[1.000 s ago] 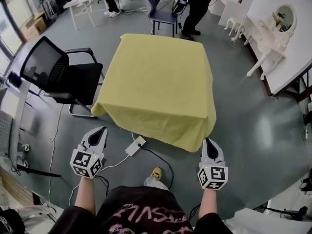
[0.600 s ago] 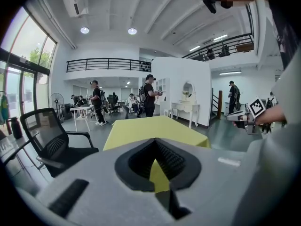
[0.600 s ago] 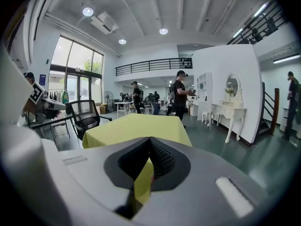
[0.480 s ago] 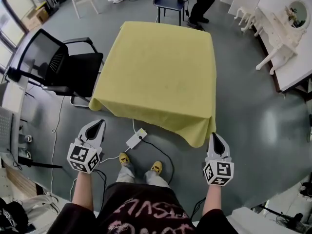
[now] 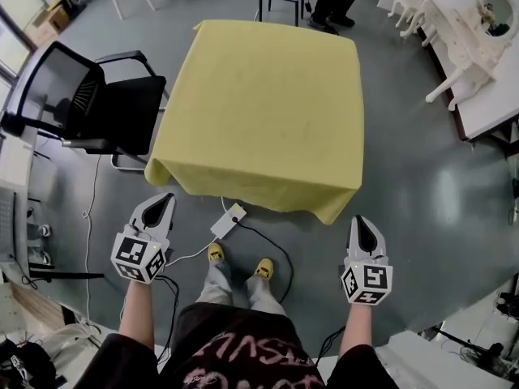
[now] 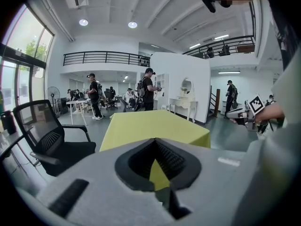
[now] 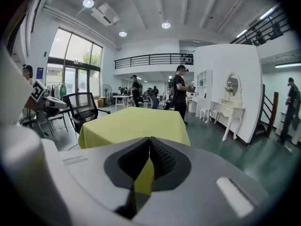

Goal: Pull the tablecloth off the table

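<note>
1. The tablecloth [image 5: 268, 112] is a plain yellow-green sheet, matte and mostly smooth. It is spread over a square table, which it hides completely, ahead of the person.
2. Its edges hang down on each visible side in soft folds. The 2 near corners droop into pointed flaps.
3. The left gripper [image 5: 165, 198] is clenched on nothing, its jaws meeting at the tips. It is held off the near left corner, clear of the cloth.
4. The right gripper [image 5: 359, 220] is likewise closed and empty, near the right corner flap but apart from it.
5. Each gripper is smooth grey plastic with black ribbed pads and carries a cube of black-and-white markers.
6. A white power strip [image 5: 227, 220] lies on the floor [image 5: 422, 193] just below the near hem, with a black cable [image 5: 276, 250] curling from it.
7. A black chair [image 5: 97, 112] with a mesh back stands beside the table's left side.
8. The floor is glossy grey-green. A white dresser [image 5: 478, 31] with an oval mirror stands well apart at the right.
</note>
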`<move>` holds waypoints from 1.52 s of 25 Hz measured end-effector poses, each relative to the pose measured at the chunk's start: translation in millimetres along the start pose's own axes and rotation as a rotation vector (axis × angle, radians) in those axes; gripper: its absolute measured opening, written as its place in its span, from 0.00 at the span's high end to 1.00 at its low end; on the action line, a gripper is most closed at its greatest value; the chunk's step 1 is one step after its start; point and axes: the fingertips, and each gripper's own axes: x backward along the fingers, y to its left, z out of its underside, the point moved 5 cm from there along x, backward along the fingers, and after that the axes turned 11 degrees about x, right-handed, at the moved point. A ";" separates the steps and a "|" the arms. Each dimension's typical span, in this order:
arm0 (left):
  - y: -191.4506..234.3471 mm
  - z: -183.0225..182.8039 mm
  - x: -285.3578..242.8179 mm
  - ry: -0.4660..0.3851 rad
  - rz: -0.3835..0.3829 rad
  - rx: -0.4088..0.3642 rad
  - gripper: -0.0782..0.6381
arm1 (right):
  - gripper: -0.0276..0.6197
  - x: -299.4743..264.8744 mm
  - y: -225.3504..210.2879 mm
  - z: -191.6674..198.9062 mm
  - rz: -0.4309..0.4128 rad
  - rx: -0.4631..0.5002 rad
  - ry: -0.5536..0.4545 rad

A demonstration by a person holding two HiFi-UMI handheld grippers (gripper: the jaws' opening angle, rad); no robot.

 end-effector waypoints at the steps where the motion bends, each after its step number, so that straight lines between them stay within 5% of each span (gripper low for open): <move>1: 4.9 1.7 -1.5 0.004 0.001 0.001 0.88 | 0.94 -3.4 2.5 0.5 -0.002 0.004 0.006; 16: 59.6 53.5 -25.7 0.077 -0.023 0.016 0.88 | 0.85 -42.6 35.7 47.1 -0.057 -0.001 0.094; 25: 87.2 85.9 -47.7 0.106 -0.065 0.018 0.88 | 0.78 -64.0 18.3 86.5 -0.027 0.005 0.127; 38: 133.2 128.7 -99.1 0.066 -0.105 -0.005 0.76 | 0.67 -97.3 -4.4 148.4 0.061 0.007 0.120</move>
